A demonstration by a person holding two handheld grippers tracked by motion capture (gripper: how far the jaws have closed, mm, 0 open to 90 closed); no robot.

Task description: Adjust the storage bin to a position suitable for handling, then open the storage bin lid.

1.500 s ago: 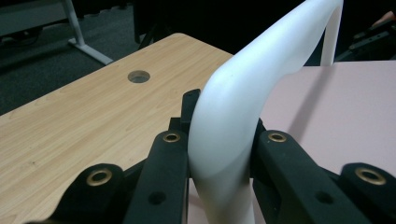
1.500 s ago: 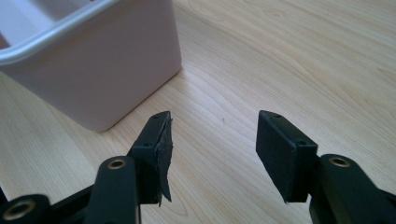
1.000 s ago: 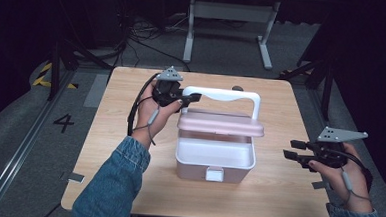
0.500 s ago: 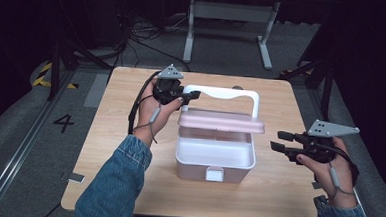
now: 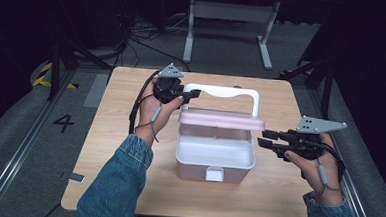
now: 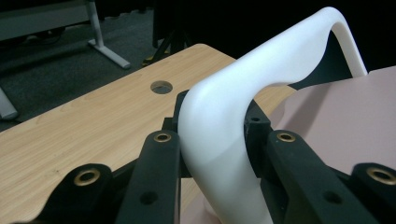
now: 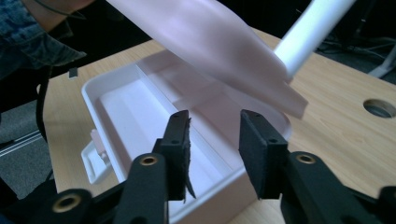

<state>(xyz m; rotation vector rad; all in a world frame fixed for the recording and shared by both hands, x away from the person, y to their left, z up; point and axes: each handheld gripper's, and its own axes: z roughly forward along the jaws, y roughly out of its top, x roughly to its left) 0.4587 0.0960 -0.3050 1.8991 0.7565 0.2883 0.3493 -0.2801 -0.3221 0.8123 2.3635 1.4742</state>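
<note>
Right gripper [image 5: 265,141] neared the box [image 5: 215,157], jaws closing, empty (pink lid [image 5: 221,119] raised); left gripper [image 5: 187,94] clamps white handle [image 5: 229,92].

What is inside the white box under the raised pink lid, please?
The box looks empty: bare white compartments split by a divider. The lid, lifted by the left gripper on the handle, covers the rear part, so that area cannot be seen.

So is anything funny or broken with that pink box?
Nothing looks broken or spilled. The box sits square on the table with its pink lid swung up. The left gripper is clamped on the white handle, and the tray inside looks empty. The right gripper, jaws just closing on nothing, hovers beside the box.
</note>
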